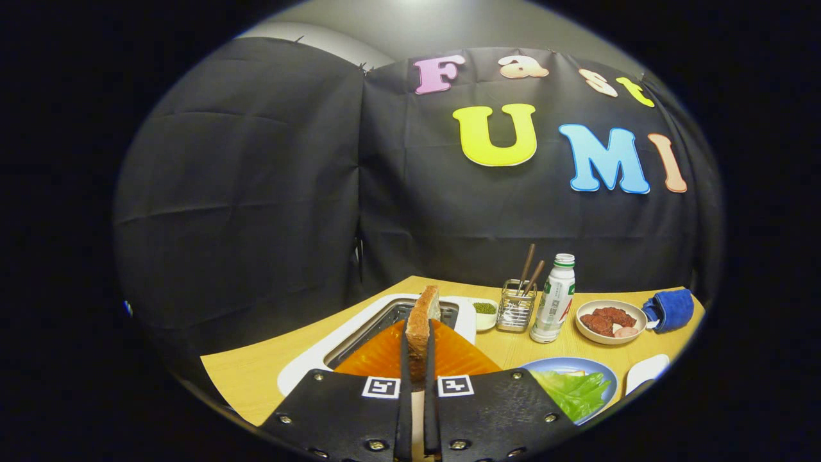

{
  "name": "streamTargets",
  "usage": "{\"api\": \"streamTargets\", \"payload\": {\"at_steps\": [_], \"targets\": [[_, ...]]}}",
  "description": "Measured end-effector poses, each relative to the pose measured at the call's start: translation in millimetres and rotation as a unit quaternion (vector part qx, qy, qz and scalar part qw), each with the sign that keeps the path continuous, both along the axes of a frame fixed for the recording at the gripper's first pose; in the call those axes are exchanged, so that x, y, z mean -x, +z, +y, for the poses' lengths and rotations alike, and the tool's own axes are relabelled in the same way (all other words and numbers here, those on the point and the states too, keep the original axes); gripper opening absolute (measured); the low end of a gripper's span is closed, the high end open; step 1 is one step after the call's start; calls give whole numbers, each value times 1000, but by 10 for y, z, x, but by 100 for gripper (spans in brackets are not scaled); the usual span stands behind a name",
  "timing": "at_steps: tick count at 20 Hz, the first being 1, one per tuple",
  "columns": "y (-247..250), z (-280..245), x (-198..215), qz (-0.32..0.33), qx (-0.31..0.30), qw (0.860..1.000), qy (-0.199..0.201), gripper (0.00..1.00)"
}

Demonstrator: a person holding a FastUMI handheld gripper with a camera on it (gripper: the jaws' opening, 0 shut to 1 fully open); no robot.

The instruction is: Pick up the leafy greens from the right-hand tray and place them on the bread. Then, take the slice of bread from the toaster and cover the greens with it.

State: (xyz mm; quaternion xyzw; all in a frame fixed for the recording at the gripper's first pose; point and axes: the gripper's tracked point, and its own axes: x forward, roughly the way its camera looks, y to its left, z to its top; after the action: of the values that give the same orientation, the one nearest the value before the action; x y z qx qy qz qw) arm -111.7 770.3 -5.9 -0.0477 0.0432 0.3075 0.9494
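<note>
Bread slice (421,321) is pinched edge-on between the jaws of the gripper (417,369), both fingers pressing on its lower part, so it stands upright with the crust end sticking up past the fingertips. It's sitting right over the toaster (301,369), a white one with a dark metal slot, which is directly beyond and under the fingers. Just to the right of the fingers there's a blue plate (600,372) with the leafy greens (574,391) lying on it; I can't really make out what's under the greens. A white tray (646,371) edge peeks in beside that plate. Further back on the wooden bench (247,378) there's a small white dish of something green (485,309), a wire holder with chopsticks (516,311), a white bottle with a green cap (554,300), a bowl of reddish-brown food (609,321), and a rolled blue cloth (670,309) off at the far right end.
</note>
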Motion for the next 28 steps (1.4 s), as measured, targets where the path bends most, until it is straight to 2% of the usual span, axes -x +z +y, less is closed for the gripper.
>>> {"api": "streamTargets", "payload": {"at_steps": [8,13,20,28], "targets": [[623,-135,-22,-21,-45,999,9,7],[913,-549,-46,-44,-54,998,-1,7],[595,-1236,-195,-50,-31,997,-46,7],[59,-1573,-328,-20,-19,997,-66,7]]}}
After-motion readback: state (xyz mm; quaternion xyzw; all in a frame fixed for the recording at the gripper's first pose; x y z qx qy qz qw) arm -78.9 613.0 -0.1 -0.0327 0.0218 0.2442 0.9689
